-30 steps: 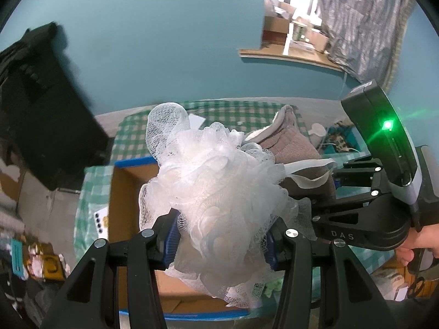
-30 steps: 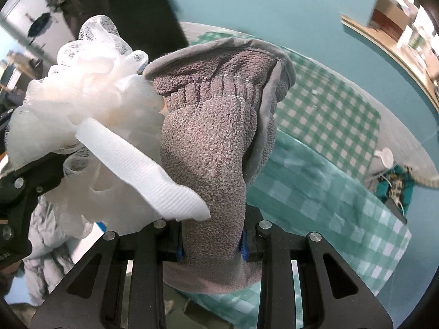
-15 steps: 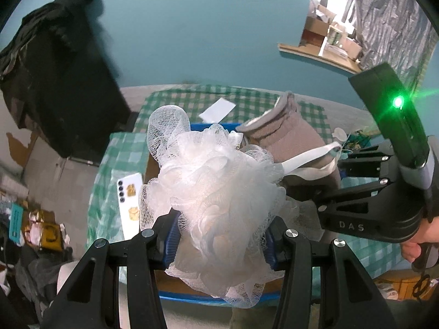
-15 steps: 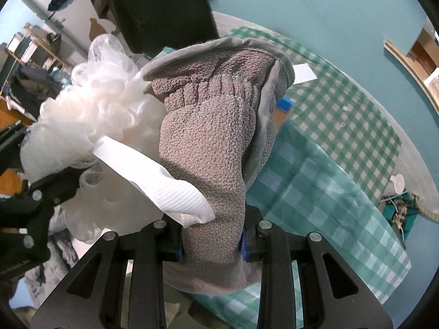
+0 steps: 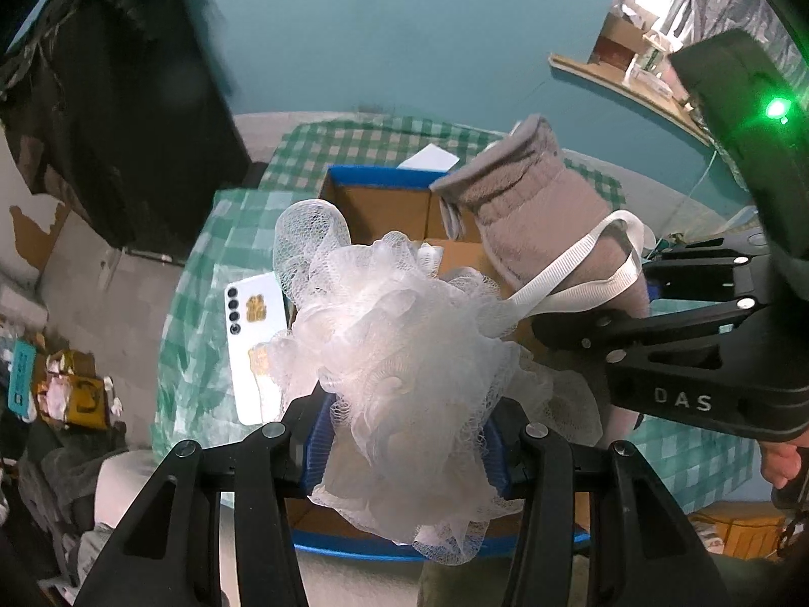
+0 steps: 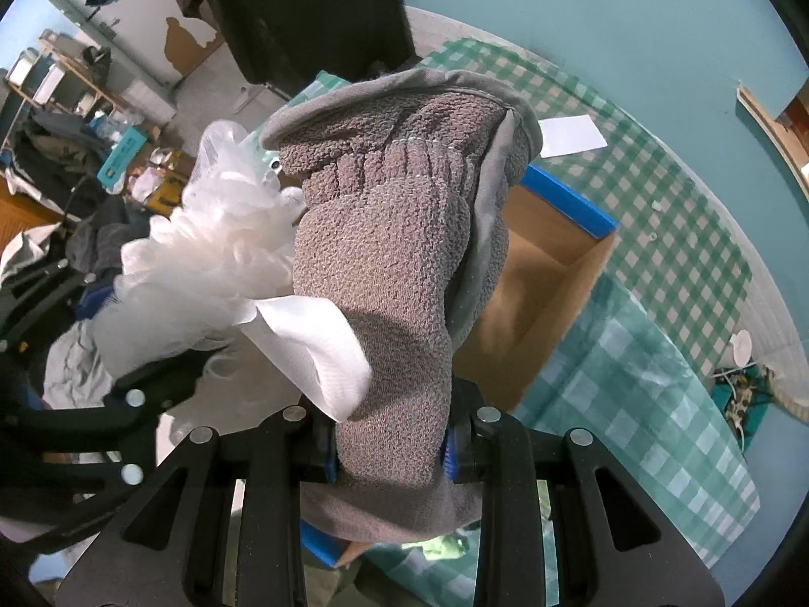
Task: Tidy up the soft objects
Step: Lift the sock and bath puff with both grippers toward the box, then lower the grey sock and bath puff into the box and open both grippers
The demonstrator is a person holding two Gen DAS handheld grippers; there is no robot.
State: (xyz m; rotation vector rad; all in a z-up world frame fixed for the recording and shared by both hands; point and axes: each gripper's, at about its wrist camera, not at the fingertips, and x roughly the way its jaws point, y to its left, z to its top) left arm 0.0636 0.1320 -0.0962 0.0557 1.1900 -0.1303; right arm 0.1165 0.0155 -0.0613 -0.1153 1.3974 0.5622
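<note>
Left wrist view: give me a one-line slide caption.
Left gripper clamps a white mesh bath sponge above an open cardboard box, beside the right gripper holding a grey mitt.

My left claw (image 5: 404, 447) is matte black plastic with triangular cut-outs, silver screw heads and blue ribbed pads. My right claw (image 6: 392, 447) is built the same; seen from the left camera, its black body carries white "DAS" lettering and a green light.

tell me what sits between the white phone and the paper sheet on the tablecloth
The cardboard box with its blue rim, in the left wrist view; the phone lies left, the paper beyond.
</note>
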